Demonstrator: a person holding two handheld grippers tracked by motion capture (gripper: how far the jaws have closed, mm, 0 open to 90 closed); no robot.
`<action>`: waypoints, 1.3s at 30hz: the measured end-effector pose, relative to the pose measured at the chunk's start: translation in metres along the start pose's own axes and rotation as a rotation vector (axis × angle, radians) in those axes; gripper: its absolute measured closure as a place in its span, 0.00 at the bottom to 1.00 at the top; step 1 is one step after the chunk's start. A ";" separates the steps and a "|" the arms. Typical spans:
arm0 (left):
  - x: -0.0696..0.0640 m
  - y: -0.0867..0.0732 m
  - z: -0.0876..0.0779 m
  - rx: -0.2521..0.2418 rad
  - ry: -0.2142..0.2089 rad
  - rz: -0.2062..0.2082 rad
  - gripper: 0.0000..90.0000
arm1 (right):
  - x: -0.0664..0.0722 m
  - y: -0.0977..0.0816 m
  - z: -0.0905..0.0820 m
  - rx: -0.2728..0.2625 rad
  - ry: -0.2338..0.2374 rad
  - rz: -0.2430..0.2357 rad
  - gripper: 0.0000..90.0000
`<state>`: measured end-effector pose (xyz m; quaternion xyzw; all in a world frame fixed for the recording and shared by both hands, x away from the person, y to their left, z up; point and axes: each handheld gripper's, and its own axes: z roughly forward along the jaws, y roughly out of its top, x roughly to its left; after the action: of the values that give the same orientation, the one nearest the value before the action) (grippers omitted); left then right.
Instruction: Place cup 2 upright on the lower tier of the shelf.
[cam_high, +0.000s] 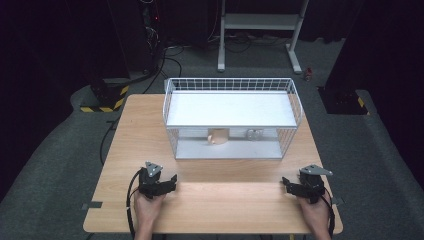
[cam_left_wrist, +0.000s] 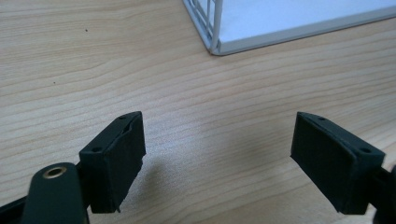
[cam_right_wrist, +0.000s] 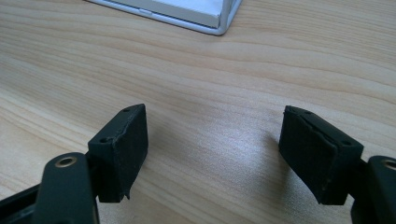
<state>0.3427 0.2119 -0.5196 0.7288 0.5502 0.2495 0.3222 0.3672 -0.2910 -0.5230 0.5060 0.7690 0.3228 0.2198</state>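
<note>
A white wire rack (cam_high: 232, 117) stands upright at the middle of the worktop's (cam_high: 135, 145) far half, its back near the far edge. It has a solid white upper shelf and a lower shelf with wire mesh sides. On the lower shelf, near the middle, sits a small round tan object (cam_high: 217, 136), and just to its right a small pale, squarish object (cam_high: 254, 134); both are too small to identify.
</note>
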 end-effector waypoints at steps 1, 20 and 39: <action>0.000 0.000 0.001 0.001 0.005 0.002 0.20 | 0.000 0.000 0.000 0.000 -0.001 -0.001 0.27; -0.001 -0.003 0.010 0.012 0.005 -0.002 0.20 | 0.000 0.000 0.000 0.000 -0.001 0.000 0.27; -0.001 -0.004 0.009 0.011 0.010 -0.011 0.19 | 0.000 0.000 0.000 0.000 -0.001 -0.001 0.27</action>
<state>0.3464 0.2096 -0.5287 0.7263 0.5574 0.2482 0.3167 0.3671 -0.2911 -0.5231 0.5059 0.7692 0.3223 0.2204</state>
